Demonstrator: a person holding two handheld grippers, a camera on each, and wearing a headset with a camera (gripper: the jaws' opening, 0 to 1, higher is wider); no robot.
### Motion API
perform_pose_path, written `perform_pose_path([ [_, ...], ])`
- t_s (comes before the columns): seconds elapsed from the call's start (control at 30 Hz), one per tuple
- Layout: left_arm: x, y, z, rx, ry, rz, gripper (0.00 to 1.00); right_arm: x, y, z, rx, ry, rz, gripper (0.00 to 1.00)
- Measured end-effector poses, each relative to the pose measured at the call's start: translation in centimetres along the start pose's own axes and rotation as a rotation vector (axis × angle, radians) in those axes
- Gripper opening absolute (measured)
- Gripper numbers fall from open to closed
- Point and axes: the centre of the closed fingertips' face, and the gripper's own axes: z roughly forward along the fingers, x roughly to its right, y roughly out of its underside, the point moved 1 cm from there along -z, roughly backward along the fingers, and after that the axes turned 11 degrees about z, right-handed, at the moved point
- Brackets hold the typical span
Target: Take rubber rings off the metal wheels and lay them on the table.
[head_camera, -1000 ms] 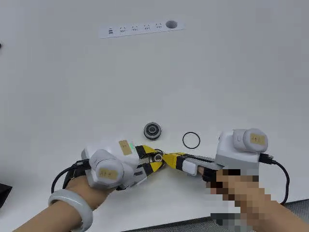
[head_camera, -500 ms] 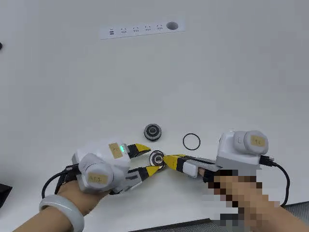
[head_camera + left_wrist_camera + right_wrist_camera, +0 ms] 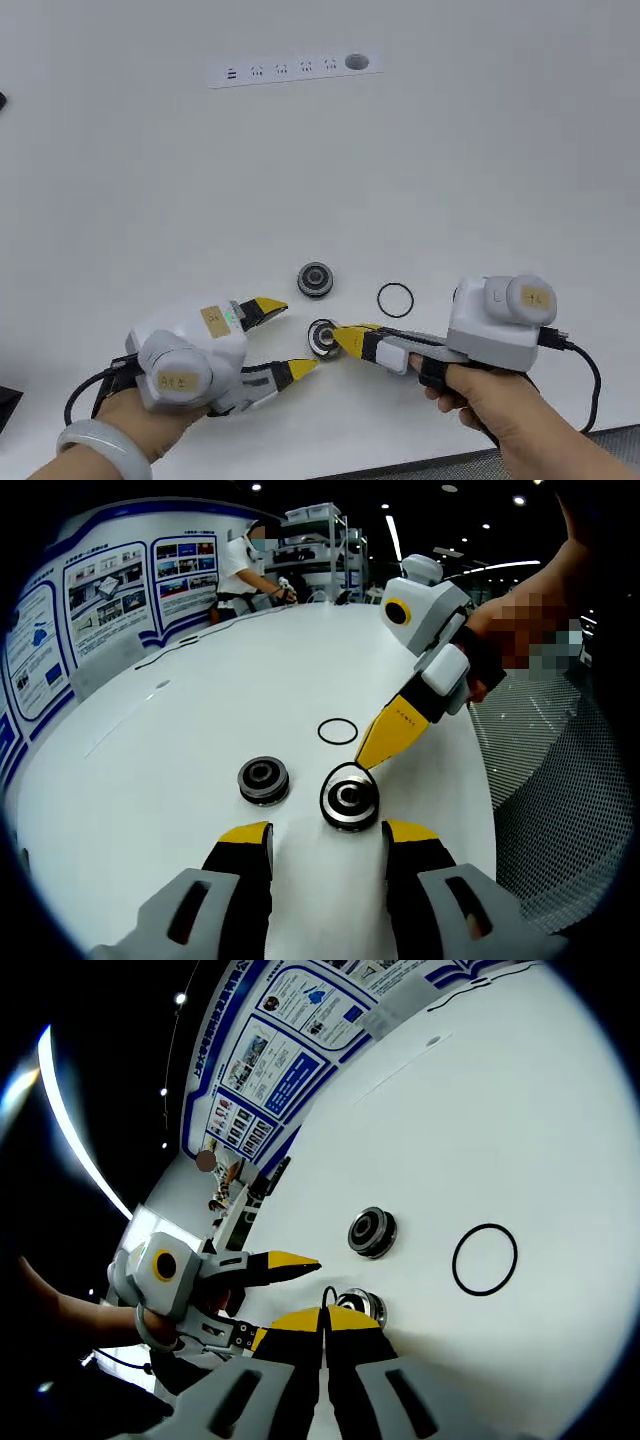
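A metal wheel [image 3: 322,338] [image 3: 350,798] [image 3: 358,1305] lies flat on the white table. Its black rubber ring is partly pulled up at the edge. My right gripper [image 3: 341,337] [image 3: 322,1322] is shut, with a thin strand of that ring pinched at its yellow tips. In the left gripper view the right gripper [image 3: 378,752] touches the wheel's far edge. My left gripper [image 3: 285,337] [image 3: 328,835] is open, just left of the wheel and apart from it. A second wheel [image 3: 315,279] [image 3: 264,778] [image 3: 372,1231] lies behind. One loose rubber ring [image 3: 395,298] [image 3: 337,730] [image 3: 485,1258] lies to the right.
A white power strip [image 3: 295,68] lies far back on the table [image 3: 450,180]. The table's near edge runs just below both hands. A black cable trails from each gripper.
My left gripper has let go of the wheel, opened, and drawn back to the left. The wheel now rests on the table with the right gripper's tips still at it.
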Motion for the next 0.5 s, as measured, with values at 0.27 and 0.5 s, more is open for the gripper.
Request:
perform_pose_path([
  [0.27, -0.4, 0.7, -0.6, -0.001, -0.022, -0.021, 0.49, -0.4, -1.0, -0.9, 0.031, -0.012, 0.002, 0.02],
  [0.5, -0.9, 1.1, -1.0, -0.003, -0.047, -0.042, 0.52, 0.3, -2.4, -2.2, 0.080, 0.005, 0.012, 0.02],
])
